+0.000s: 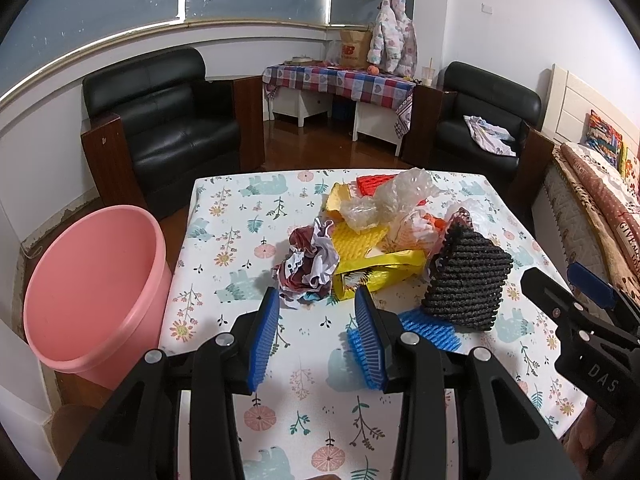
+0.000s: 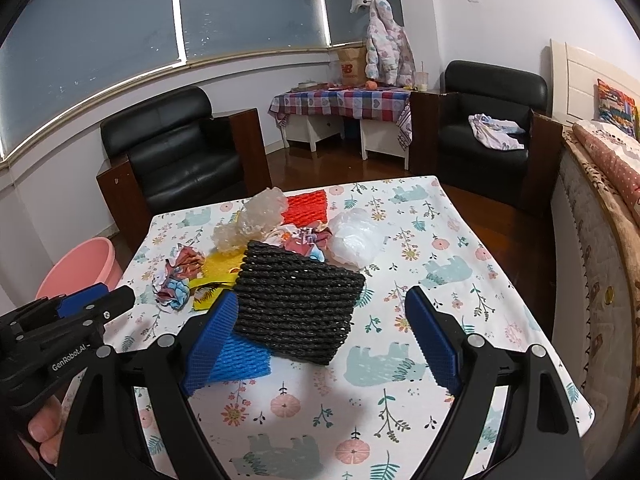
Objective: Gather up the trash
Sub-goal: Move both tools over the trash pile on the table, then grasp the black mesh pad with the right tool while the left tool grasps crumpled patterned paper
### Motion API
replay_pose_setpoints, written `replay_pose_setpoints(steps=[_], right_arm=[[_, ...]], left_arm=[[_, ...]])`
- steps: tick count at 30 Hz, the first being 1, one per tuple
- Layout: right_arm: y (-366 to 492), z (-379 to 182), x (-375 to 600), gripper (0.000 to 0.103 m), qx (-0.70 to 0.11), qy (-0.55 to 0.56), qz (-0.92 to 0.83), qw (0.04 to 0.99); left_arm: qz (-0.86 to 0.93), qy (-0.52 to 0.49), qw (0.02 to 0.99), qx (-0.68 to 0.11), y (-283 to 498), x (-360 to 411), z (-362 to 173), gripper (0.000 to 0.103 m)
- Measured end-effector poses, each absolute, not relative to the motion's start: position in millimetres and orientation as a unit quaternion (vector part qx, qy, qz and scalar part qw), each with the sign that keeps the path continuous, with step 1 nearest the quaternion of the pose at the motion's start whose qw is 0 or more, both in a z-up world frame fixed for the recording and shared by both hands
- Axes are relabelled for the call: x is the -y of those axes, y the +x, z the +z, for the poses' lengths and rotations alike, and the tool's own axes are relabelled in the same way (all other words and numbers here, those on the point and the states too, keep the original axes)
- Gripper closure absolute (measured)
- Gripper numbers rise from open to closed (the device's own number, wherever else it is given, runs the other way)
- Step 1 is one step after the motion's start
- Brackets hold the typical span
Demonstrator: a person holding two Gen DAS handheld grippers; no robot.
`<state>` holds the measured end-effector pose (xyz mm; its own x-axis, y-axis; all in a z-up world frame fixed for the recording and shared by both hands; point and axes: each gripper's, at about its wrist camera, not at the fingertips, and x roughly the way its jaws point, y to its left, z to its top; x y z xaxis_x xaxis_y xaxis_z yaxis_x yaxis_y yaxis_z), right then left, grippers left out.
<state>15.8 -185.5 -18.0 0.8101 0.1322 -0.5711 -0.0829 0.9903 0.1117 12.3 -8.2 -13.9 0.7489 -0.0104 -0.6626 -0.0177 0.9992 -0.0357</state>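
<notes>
A: How are the grippers set?

B: The left gripper is held with jaws apart over the table, nothing gripped; the crumpled paper is seen just beyond its tips. The right gripper is spread wide and empty, the black foam net lying between its fingers, seemingly untouched.

A: And the trash?

B: It is heaped mid-table: a yellow wrapper, a clear plastic bag, a blue foam net tucked under the black one. The pink bin is stood on the floor beside the table's left edge.
</notes>
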Motion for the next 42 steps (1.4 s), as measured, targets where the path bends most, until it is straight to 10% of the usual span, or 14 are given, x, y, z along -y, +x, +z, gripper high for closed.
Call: replay_pose_setpoints(steps=[32,42], right_arm=[[35.5,-40.1,206.2,0.017,-0.338,0.072,0.059,0.937],[41.5,-46.5,210.5,0.017,-0.35,0.085,0.067,0.931]], left_arm=[[-0.047,-0.042,0.917,-0.394,66.2,-1.0,-35.1,0.065],[-0.061,-0.049,0.917,-0.392,76.5,-7.9,-44.5,0.094]])
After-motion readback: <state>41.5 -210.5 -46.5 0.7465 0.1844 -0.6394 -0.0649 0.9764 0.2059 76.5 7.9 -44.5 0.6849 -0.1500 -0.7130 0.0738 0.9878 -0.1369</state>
